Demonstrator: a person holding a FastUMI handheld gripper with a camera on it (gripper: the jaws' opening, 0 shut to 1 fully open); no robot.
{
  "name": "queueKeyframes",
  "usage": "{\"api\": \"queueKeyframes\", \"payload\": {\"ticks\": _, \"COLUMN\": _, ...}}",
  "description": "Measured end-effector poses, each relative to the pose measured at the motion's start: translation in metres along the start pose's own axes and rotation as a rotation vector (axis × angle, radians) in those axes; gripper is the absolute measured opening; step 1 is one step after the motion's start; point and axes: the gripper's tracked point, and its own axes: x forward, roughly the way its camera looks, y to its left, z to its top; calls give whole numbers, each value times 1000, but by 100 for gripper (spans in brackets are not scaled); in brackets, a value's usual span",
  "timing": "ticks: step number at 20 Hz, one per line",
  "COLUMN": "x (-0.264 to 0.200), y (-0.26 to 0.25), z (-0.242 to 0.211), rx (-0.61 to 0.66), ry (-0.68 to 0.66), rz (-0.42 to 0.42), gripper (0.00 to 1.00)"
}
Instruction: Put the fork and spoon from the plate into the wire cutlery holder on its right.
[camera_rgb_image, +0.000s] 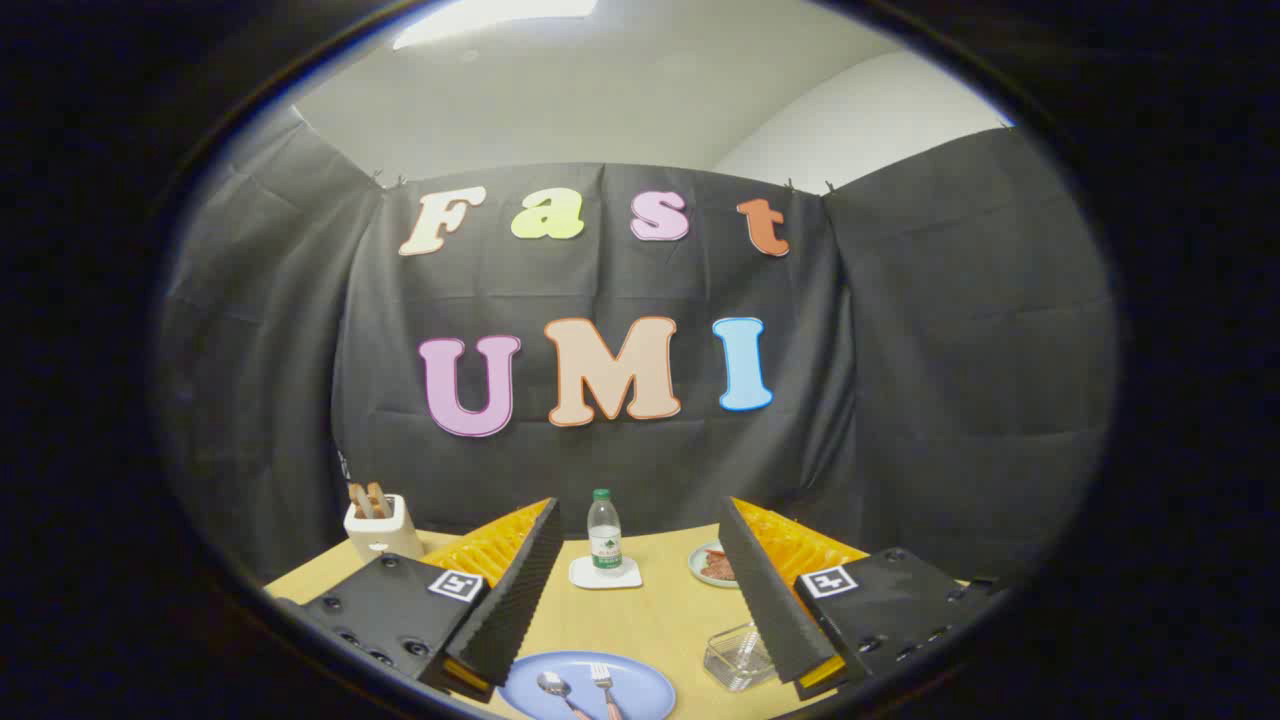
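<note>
- At about ten o'clock from your claw (640, 620), a white holder (383, 528) with brown wooden handles sticking up out of it stood on the far left part of the table (640, 620), close to the booth's black wall.
- Your claw's left finger (510, 600) was black with a ribbed inner pad and an orange backing, and it touched nothing.
- Your claw was spread wide, with bare table showing between the two fingers.
- The blue plate (640, 685) lay at six o'clock, low between the fingers and nearest to you, partly cut off at the near side.
- On that plate the spoon (553, 686) lay on the left and the fork (603, 683) just beside it on the right, both with pinkish handles pointing toward you; the two were close but apart.
- At twelve o'clock, beyond the fingers, a clear water bottle (604, 533) with a green cap stood upright on a white coaster (605, 574).
- At about one o'clock, a small dish (708, 563) holding something reddish sat just beside the right finger (765, 600), partly hidden behind it.
- At about four o'clock from the plate, the cutlery holder (738, 657) stood on the table just inside the right finger's tip, which covered its right side; it looked clear or wire-sided, and you could not tell which.
</note>
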Motion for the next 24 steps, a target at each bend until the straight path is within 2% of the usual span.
{"api": "queueKeyframes", "payload": {"ticks": 9, "x": -9, "y": -11, "z": 2, "rx": 0, "ry": 28, "rz": -23, "gripper": 98}}
{"api": "queueKeyframes", "payload": {"ticks": 18, "x": -10, "y": -27, "z": -36, "rx": -6, "ry": 114, "rz": -69, "gripper": 98}}
{"api": "queueKeyframes", "payload": {"ticks": 24, "x": -9, "y": -10, "z": -81, "rx": -32, "ry": 248, "rz": -2, "gripper": 98}}
